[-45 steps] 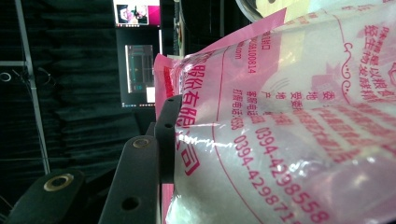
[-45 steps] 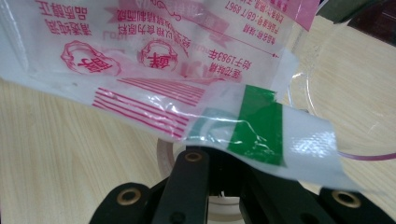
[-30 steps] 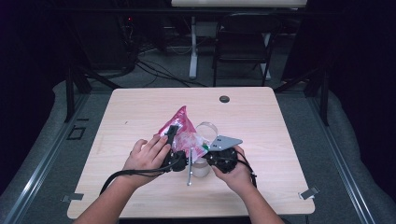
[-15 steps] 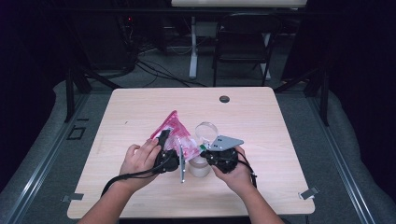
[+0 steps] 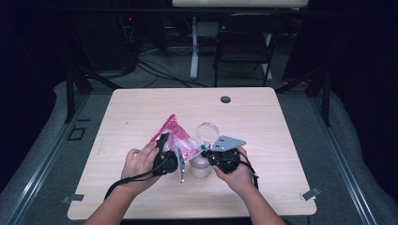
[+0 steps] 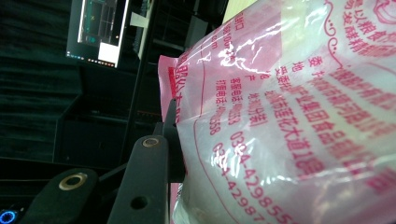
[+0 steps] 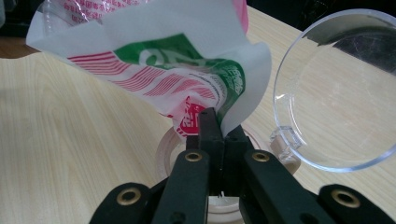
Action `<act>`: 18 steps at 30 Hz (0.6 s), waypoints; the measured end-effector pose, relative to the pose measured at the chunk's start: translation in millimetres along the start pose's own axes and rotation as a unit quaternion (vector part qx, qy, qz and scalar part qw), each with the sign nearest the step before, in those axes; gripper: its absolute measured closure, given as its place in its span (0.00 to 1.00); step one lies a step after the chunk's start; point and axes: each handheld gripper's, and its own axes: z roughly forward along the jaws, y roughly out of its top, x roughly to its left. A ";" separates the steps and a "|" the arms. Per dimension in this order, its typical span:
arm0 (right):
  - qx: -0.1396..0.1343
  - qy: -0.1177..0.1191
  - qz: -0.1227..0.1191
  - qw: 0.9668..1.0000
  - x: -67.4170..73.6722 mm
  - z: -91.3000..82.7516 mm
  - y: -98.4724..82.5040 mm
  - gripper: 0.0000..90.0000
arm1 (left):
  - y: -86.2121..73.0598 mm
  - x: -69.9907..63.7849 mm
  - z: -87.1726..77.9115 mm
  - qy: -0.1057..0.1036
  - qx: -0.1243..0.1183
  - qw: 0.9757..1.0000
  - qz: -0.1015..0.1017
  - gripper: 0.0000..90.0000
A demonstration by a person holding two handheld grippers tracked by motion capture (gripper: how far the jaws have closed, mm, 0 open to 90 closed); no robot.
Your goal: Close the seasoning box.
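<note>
1 pink printed plastic bag (image 5: 174, 139), glossy, crinkled, red Chinese lettering and a green-and-white patch near its mouth, held above the table (image 5: 281, 140) at centre, toward 6 o'clock. 1 clear jar (image 5: 200, 165) under it, hinged round lid (image 5: 206, 129) flipped open toward 12 o'clock. 2 grippers: left gripper (image 5: 165, 149) clamped on the bag's side, right gripper (image 7: 211, 122) pinched shut on the bag's lower edge. Lettering readable in the left gripper view; jar rim and lid hinge plain in the right gripper view.
</note>
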 end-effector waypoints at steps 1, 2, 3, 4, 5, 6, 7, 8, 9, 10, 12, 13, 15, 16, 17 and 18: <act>0.000 0.000 0.000 1.000 0.0 0.0 0.0 1.00 | -0.4 -0.4 0.2 -0.001 0.000 1.000 -0.002 0.75; 0.000 0.000 0.000 1.000 0.0 0.0 0.0 1.00 | -0.4 -0.4 0.2 -0.001 0.000 1.000 -0.002 0.75; -0.003 -0.003 0.000 1.000 0.1 -0.4 0.1 1.00 | -1.1 -0.8 0.6 -0.002 0.003 1.000 -0.002 0.75; -0.004 -0.004 0.001 1.000 0.1 -0.7 0.2 1.00 | -1.5 -0.9 0.8 -0.003 0.004 1.000 -0.005 0.75; -0.006 -0.003 0.001 1.000 0.0 -0.9 0.4 1.00 | -1.9 -1.0 1.1 -0.004 0.004 1.000 -0.007 0.75; -0.006 -0.004 0.001 1.000 0.1 -1.2 0.5 1.00 | -2.3 -1.3 1.2 -0.003 0.003 1.000 -0.008 0.75; -0.007 -0.004 0.002 1.000 0.2 -1.1 0.5 1.00 | -2.7 -1.7 1.2 -0.003 0.002 1.000 -0.009 0.75; -0.007 -0.004 0.002 1.000 0.3 -1.0 0.4 1.00 | -3.0 -2.1 1.1 -0.004 0.002 1.000 -0.010 0.75; -0.007 -0.003 0.002 1.000 0.3 -0.8 0.4 1.00 | -3.3 -2.4 0.8 -0.005 0.003 1.000 -0.010 0.75; -0.008 -0.004 0.002 1.000 0.4 -0.7 0.3 1.00 | -3.6 -3.0 0.5 -0.004 0.003 1.000 -0.012 0.75; -0.009 -0.004 0.003 1.000 0.6 -0.9 0.3 1.00 | -4.4 -3.6 0.1 -0.005 0.004 1.000 -0.013 0.75; -0.009 -0.005 0.002 1.000 0.4 -1.2 0.5 1.00 | -4.8 -4.0 0.3 -0.005 0.004 1.000 -0.014 0.75; -0.012 -0.006 0.003 1.000 0.5 -1.5 0.7 1.00 | -5.5 -4.4 1.1 -0.007 0.003 1.000 -0.018 0.75; -0.013 -0.007 0.003 1.000 0.5 -1.7 0.8 1.00 | -5.7 -4.6 1.3 -0.007 0.003 1.000 -0.021 0.75; -0.014 -0.007 0.004 1.000 0.5 -2.1 1.0 1.00 | -5.8 -4.9 1.5 -0.009 0.002 1.000 -0.024 0.75; -0.014 -0.009 0.005 1.000 0.4 -2.5 1.2 1.00 | -5.8 -5.1 1.7 -0.011 0.004 1.000 -0.025 0.75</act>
